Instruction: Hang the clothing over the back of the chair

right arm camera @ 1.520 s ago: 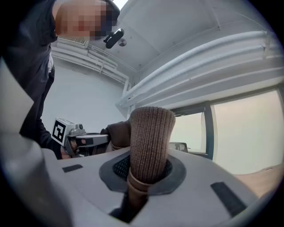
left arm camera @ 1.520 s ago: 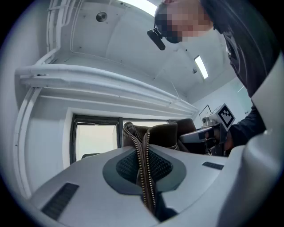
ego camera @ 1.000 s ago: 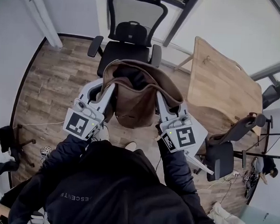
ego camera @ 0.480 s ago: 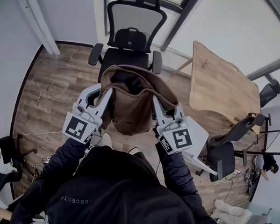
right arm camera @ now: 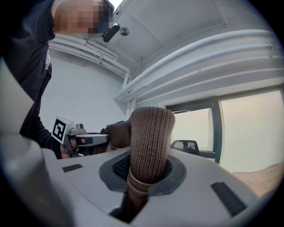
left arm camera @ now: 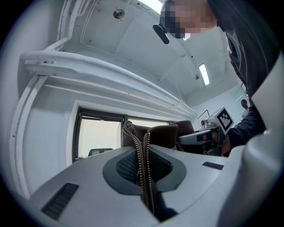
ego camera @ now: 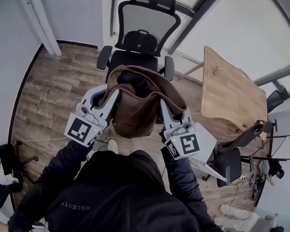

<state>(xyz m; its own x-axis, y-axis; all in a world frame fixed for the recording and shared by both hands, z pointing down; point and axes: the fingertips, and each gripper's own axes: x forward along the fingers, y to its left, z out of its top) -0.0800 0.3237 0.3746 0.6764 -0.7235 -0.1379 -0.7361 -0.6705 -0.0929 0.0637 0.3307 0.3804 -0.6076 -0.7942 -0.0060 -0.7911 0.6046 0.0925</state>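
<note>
A brown jacket (ego camera: 135, 108) hangs spread between my two grippers, just in front of the black office chair (ego camera: 145, 38) with the mesh back. My left gripper (ego camera: 110, 94) is shut on the jacket's zipper edge (left arm camera: 143, 155), which stands up between the pads. My right gripper (ego camera: 166, 107) is shut on a ribbed knit edge (right arm camera: 151, 137) of the same jacket. Both grippers point about level toward the chair. The jacket's top fold covers the front of the chair seat (ego camera: 120, 58) in the head view. The chair back is bare.
A wooden table (ego camera: 228, 93) stands at the right, with another black chair (ego camera: 235, 147) below it. A white wall and pillar (ego camera: 36, 15) stand at the left, windows behind the chair. A small dark chair (ego camera: 2, 159) sits at the far left on the wood floor.
Both grippers have carried the jacket forward, toward the chair. The grips on the jacket are unchanged.
</note>
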